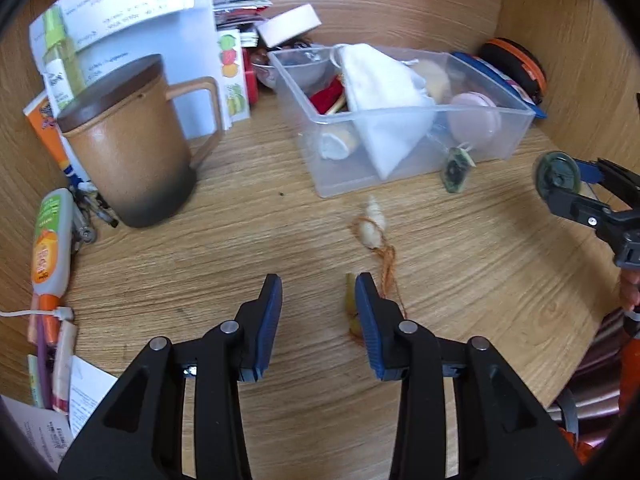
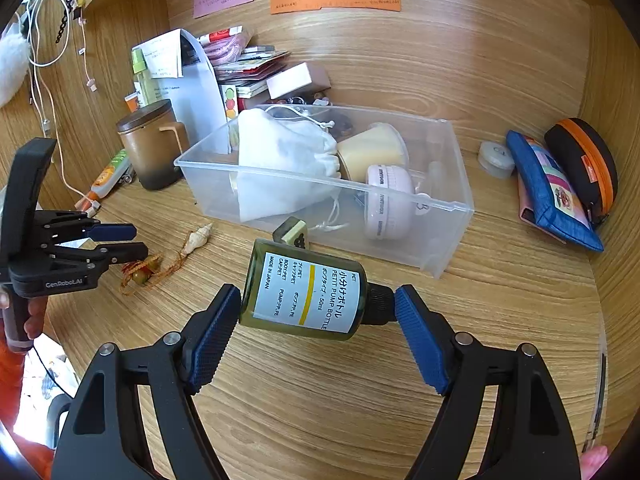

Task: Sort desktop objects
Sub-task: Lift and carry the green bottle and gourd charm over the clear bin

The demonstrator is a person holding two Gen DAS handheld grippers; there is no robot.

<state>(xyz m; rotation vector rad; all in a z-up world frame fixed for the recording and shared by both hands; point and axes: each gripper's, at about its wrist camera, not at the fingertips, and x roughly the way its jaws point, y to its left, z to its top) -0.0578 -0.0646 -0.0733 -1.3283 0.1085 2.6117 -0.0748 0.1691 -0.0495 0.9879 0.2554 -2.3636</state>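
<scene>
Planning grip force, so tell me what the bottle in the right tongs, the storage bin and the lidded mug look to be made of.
Bottle: translucent olive-green plastic, glossy; its label reads PET.
Storage bin: clear, slightly frosted plastic; the contents show through its walls.
Lidded mug: probably matte glazed ceramic, tan fading to a dark base; the dark brown lid could be wood, though that is uncertain.

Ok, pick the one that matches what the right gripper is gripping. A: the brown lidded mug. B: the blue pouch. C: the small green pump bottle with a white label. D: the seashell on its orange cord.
C: in the right wrist view the right gripper is clamped end to end on the green pump bottle, while the seashell lies on the desk.
</scene>
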